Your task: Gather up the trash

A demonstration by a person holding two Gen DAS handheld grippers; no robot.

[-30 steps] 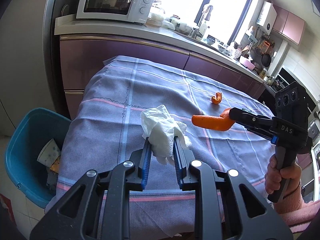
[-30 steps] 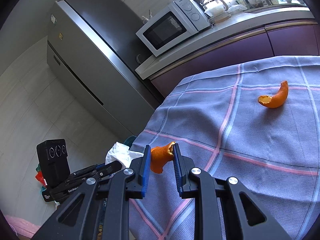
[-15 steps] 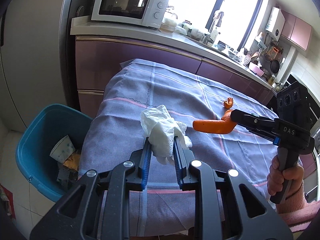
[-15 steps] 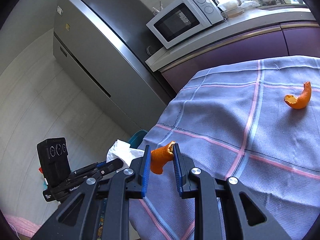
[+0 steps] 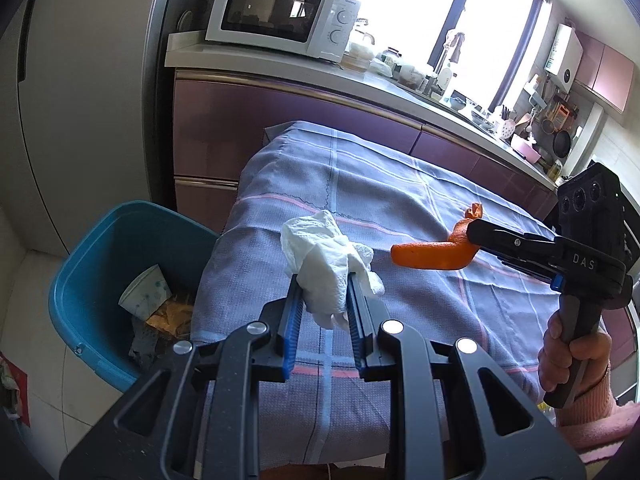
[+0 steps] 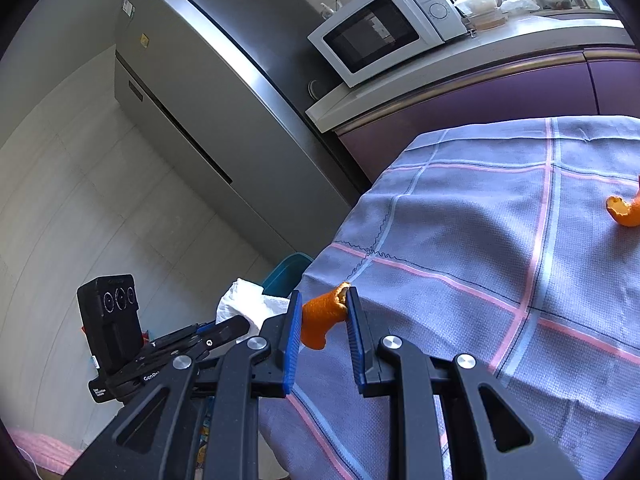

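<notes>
The left wrist camera sits just behind its own fingers (image 5: 298,300), looking down and ahead over the table (image 5: 400,184) toward the counter (image 5: 280,64), with the bin (image 5: 100,240) below to its left. The right wrist camera sits equally near its own fingers (image 6: 294,320), facing across the table's corner toward the fridge (image 6: 208,92). Both views share the microwave (image 5: 276,12), the table, and each other's gripper.

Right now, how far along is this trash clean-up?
Done: the blue bin already holds a paper cup and scraps. In hand: left gripper grips a crumpled tissue, right gripper an orange peel. Left: another peel piece on the tablecloth.
</notes>
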